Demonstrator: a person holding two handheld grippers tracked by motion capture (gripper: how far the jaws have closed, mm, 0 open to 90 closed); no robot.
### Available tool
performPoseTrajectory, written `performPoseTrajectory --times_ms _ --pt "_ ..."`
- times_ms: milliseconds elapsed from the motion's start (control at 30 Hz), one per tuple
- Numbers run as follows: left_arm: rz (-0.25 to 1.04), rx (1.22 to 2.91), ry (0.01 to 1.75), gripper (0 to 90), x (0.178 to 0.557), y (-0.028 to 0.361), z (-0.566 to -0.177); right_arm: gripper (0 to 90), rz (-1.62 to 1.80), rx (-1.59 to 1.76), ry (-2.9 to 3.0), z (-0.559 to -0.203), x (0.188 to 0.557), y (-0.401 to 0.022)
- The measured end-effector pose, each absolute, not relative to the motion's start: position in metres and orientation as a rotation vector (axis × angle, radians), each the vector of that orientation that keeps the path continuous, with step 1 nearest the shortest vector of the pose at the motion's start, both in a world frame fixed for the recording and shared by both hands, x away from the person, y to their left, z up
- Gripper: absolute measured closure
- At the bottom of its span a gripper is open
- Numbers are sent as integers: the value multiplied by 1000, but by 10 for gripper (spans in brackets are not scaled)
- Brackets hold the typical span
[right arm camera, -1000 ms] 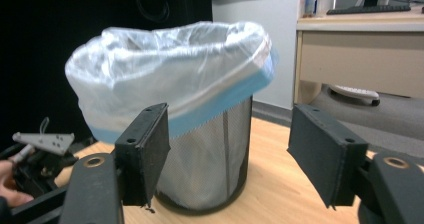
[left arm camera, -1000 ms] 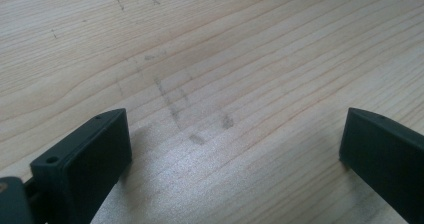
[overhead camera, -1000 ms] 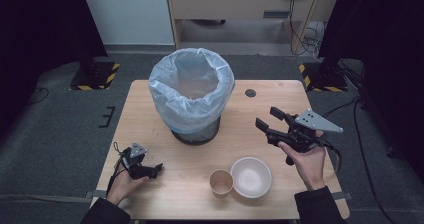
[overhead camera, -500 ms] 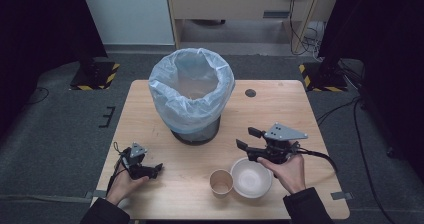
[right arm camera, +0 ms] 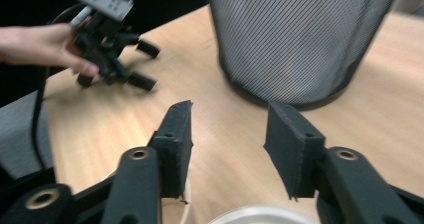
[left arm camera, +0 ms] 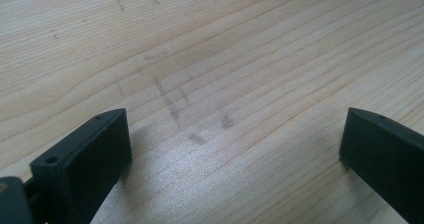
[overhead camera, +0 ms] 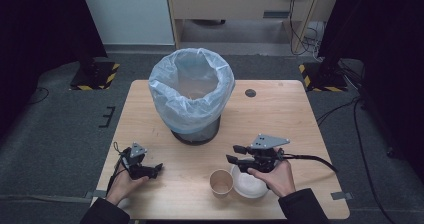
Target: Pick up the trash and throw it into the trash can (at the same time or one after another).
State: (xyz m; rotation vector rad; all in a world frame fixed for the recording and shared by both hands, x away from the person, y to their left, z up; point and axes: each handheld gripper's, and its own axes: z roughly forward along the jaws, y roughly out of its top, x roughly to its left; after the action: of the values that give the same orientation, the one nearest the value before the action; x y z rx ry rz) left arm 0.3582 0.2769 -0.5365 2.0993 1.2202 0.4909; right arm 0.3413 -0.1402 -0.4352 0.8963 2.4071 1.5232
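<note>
A: Where does the high view sit?
B: Above the near edge, looking forward and down over the whole tabletop (overhead camera: 300, 109).
A: And the others?
B: The left gripper view hangs close over bare wood. The right gripper view looks low across the tabletop toward the mesh bin (right arm camera: 300, 39), shared with the high view.

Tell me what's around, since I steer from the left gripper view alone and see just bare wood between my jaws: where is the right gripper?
Observer: In the high view the right gripper hangs at the far side of a white bowl.
Operator: Is it holding anything?
Observer: No. Its jaws have just been closing, but the right gripper view shows nothing between them.
Operator: Anything else close by?
Observer: A paper cup stands upright just left of the bowl.
</note>
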Motion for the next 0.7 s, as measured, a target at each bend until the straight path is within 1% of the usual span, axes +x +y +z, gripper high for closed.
performPoseTrajectory --times_ms 133,533,700 --pt "491 2100 1220 0 358 277 -536 606 1500 898 2493 -445 340 -133" --pt "490 2100 1220 0 358 277 -536 642 1375 885 2652 -462 339 -123" --pt "490 2100 1220 0 358 277 -536 685 1332 883 2703 -468 338 -120"
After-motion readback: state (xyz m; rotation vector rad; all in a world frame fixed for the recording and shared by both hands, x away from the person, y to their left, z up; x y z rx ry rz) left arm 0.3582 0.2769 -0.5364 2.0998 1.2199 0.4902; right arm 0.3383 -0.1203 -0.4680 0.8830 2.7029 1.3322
